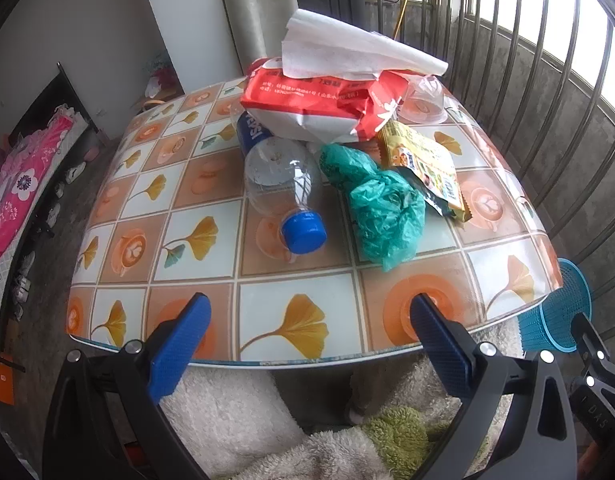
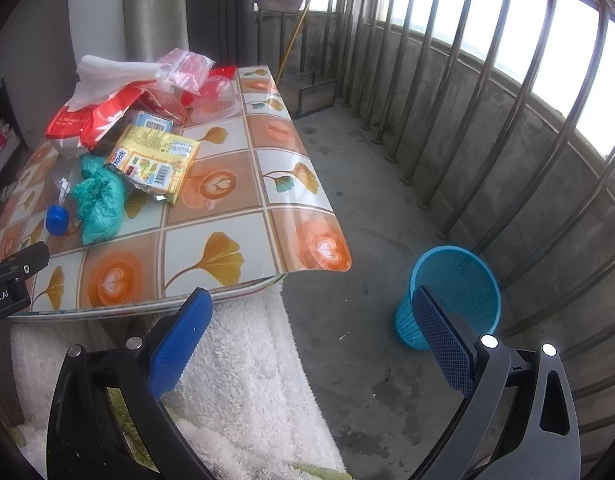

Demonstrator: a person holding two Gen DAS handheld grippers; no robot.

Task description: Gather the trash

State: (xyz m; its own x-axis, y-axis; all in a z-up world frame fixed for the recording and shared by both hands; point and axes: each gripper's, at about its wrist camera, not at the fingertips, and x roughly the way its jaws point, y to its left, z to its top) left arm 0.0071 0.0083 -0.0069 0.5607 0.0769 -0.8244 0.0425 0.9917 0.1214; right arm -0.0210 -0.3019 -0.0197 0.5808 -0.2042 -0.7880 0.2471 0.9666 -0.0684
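Left wrist view: left gripper (image 1: 309,312) hovering over near edge of table (image 1: 211,196), blue pads spread wide, nothing between them. Patterned tabletop, ginkgo leaves and coffee-cup motifs. Trash heaped toward middle and far side: clear plastic bottle (image 1: 281,184) lying on its side, blue cap (image 1: 303,230) pointing toward camera; crumpled green plastic bag (image 1: 381,204) just right of bottle; yellow snack wrapper (image 1: 425,168) touching bag's far right side; red-and-white tissue pack (image 1: 323,104) resting behind on bottle's far end, white tissue (image 1: 347,50) sticking out on top; clear plastic cup (image 1: 425,100) at right of pack. Blue mesh wastebasket (image 1: 559,312) on floor past table's right corner. White fluffy fabric (image 1: 227,404) below table edge.

Right wrist view: right gripper (image 2: 311,312) off table's right corner, pads wide apart, empty. Same trash pile seen at upper left on table. Wastebasket upright on concrete floor (image 2: 367,220), near metal railing (image 2: 487,120), partly behind right pad. Part of left gripper visible at left frame edge.
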